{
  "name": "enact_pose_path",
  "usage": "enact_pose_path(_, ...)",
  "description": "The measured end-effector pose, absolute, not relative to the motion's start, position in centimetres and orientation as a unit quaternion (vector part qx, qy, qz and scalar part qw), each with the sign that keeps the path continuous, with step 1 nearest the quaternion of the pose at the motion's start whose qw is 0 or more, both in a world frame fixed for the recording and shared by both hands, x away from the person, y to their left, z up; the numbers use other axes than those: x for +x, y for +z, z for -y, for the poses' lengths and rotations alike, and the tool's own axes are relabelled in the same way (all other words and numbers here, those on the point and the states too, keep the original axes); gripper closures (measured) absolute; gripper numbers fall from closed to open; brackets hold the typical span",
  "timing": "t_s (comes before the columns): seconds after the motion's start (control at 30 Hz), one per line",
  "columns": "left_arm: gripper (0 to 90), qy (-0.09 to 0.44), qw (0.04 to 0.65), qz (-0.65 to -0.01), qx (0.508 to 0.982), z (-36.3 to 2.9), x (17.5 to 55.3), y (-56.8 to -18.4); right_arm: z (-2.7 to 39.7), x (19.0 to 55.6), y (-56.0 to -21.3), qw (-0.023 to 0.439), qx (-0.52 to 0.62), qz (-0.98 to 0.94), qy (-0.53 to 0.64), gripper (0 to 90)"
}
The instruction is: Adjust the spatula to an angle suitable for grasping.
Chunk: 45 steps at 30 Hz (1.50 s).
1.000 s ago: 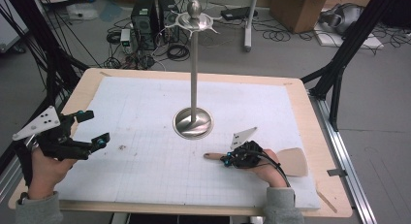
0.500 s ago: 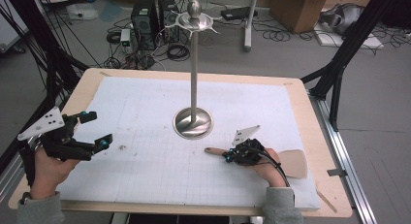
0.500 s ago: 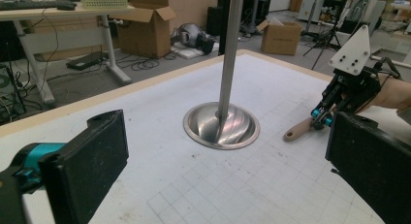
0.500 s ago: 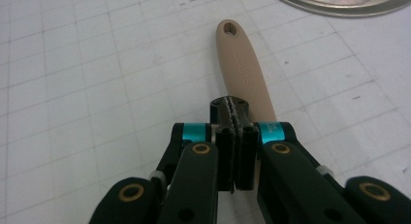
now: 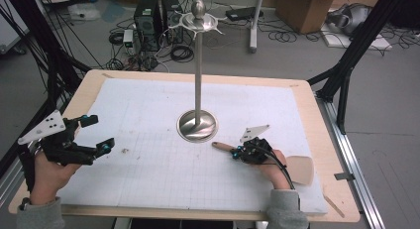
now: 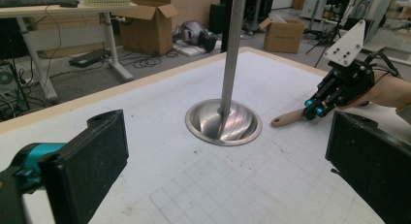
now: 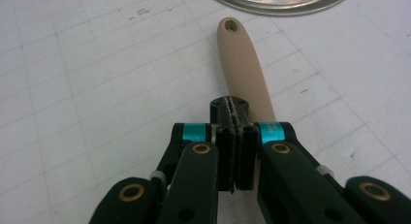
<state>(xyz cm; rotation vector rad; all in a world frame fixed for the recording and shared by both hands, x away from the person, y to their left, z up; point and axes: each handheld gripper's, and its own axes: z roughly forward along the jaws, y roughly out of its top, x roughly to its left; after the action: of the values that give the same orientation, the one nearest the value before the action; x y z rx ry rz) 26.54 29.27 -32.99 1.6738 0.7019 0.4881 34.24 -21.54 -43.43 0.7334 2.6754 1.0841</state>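
A beige spatula lies on the white gridded mat, its handle (image 5: 223, 146) pointing at the metal stand's round base (image 5: 197, 126) and its blade (image 5: 299, 169) by the person's right wrist. My right gripper (image 5: 236, 152) is directly over the handle (image 7: 242, 64). It is shut (image 7: 231, 107), pad against pad, and the handle runs on underneath the jaws. I cannot tell whether they touch it. My left gripper (image 5: 99, 135) hovers over the mat's left side, open wide (image 6: 225, 156) with nothing between its pads. It faces the stand (image 6: 223, 122) and the right gripper (image 6: 312, 110).
The stand's thin pole (image 5: 199, 65) rises from the middle of the mat to a small dish and knob (image 5: 198, 18). The wooden table edge (image 5: 327, 140) frames the mat. Boxes, cables and black frame legs stand on the floor beyond.
The right gripper has edged slightly toward the stand's base, and the handle's tip now lies a little farther up the mat. The left gripper has stayed in place.
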Motion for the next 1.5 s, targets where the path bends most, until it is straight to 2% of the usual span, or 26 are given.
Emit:
enact_pose_path(0.47, 2.1, 0.210, 0.588, -0.306, 0.718, -29.5, 26.4, -33.1, 22.2, 35.0, -43.6, 0.091, 0.277, -0.882, 0.371, 90.0)
enact_pose_path(0.93, 2.1, 0.209, 0.586, -0.313, 0.717, -29.8, 26.5, -33.4, 23.6, 36.3, -43.9, 0.079, 0.286, -0.870, 0.394, 90.0)
enact_pose_path(1.5, 2.1, 0.208, 0.582, -0.317, 0.719, -29.8, 26.6, -33.7, 24.5, 37.3, -43.4, 0.115, 0.329, -0.854, 0.386, 90.0)
